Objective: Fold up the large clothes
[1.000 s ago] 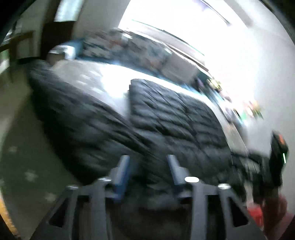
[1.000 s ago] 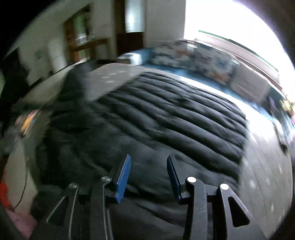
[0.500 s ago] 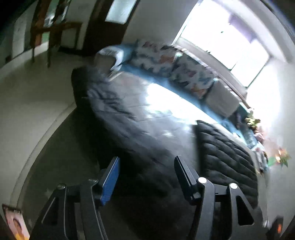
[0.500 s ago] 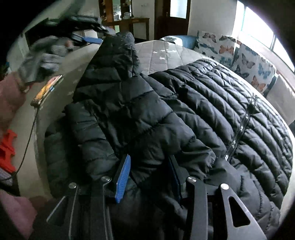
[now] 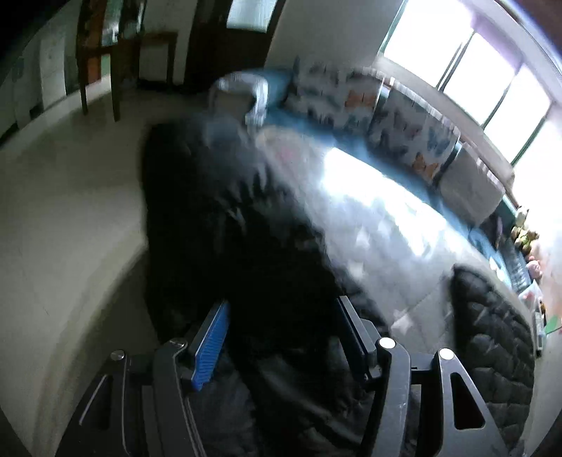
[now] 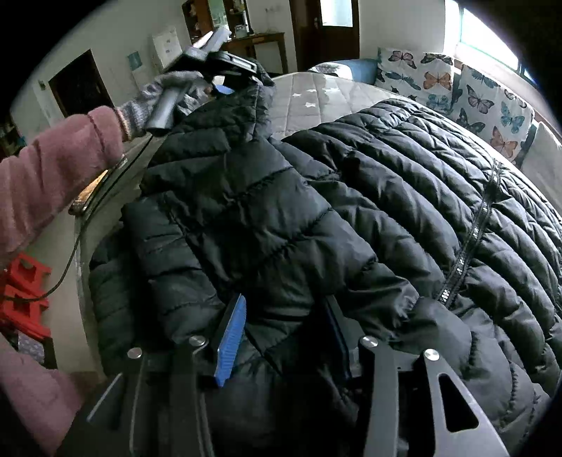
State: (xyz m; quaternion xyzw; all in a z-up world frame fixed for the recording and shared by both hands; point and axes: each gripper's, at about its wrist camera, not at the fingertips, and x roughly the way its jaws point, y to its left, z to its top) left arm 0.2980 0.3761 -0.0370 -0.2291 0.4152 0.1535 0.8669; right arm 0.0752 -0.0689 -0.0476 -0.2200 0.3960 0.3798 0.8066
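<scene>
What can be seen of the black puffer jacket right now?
The black puffer jacket is quilted and shiny, looks like nylon, and lies spread on the grey quilted mattress, with a zipper line down the body. One sleeve is folded across the front. The right claw straddles a fold of it, open; the left claw is at its far upper part, grip unclear.

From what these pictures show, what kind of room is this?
Probably a bedroom or living room in a home. A black jacket lies spread on a quilted mattress. Butterfly cushions line a window, and a wooden door stands behind.
</scene>
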